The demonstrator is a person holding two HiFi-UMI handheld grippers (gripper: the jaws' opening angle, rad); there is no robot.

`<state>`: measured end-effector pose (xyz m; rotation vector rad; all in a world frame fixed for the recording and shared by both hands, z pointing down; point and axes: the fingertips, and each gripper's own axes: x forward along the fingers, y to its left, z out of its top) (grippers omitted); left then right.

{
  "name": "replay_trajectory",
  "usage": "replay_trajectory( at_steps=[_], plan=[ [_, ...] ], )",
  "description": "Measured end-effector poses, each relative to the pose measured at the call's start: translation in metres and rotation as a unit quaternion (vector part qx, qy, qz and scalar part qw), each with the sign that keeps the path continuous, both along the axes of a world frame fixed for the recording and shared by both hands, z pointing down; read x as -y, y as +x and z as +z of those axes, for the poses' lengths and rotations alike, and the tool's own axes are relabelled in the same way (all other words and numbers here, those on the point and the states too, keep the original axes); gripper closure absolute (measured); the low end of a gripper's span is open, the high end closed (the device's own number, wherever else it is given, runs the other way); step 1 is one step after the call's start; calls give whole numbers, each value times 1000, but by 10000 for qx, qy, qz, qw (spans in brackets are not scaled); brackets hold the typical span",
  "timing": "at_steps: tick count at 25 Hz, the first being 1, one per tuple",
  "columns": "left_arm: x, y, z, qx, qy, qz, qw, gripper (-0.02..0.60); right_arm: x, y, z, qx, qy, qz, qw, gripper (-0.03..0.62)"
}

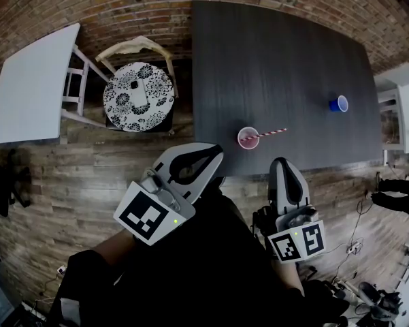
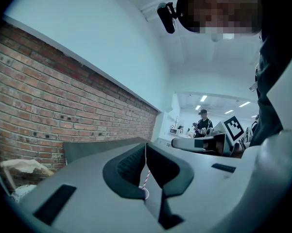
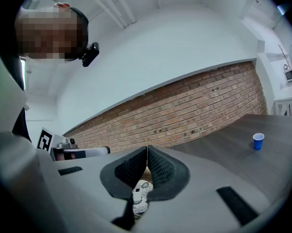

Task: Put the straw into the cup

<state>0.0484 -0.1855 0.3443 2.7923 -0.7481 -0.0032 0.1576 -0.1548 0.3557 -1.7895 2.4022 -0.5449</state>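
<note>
Straw [image 1: 272, 133] ahead of left hand-held gripper [image 2: 146, 145], jaws together and empty, right hand-held gripper [image 3: 147, 148] likewise closed on nothing, both short of dark surface [image 1: 279, 67], straw leaning in pink cup [image 1: 248, 137] near its edge, blue cup [image 1: 339, 103] well apart.

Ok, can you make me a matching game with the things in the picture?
Things:
1 straw
2 blue cup
3 round seat
4 white table

Clues:
A far left of the head view
B black-and-white pattern
C one end in the pink cup
D alone at the right of the dark table

Pairs: 1-C, 2-D, 3-B, 4-A
</note>
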Motion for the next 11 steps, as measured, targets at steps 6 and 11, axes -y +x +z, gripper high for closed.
replay_trajectory(
  at_steps=[6, 11],
  plan=[
    [1, 1, 3, 18, -35, -3, 10000, 558, 1, 0, 3, 37, -42, -25, 10000, 562],
    [2, 0, 5, 11, -53, -3, 10000, 558, 1, -2, 4, 64, -62, -27, 10000, 562]
  ],
)
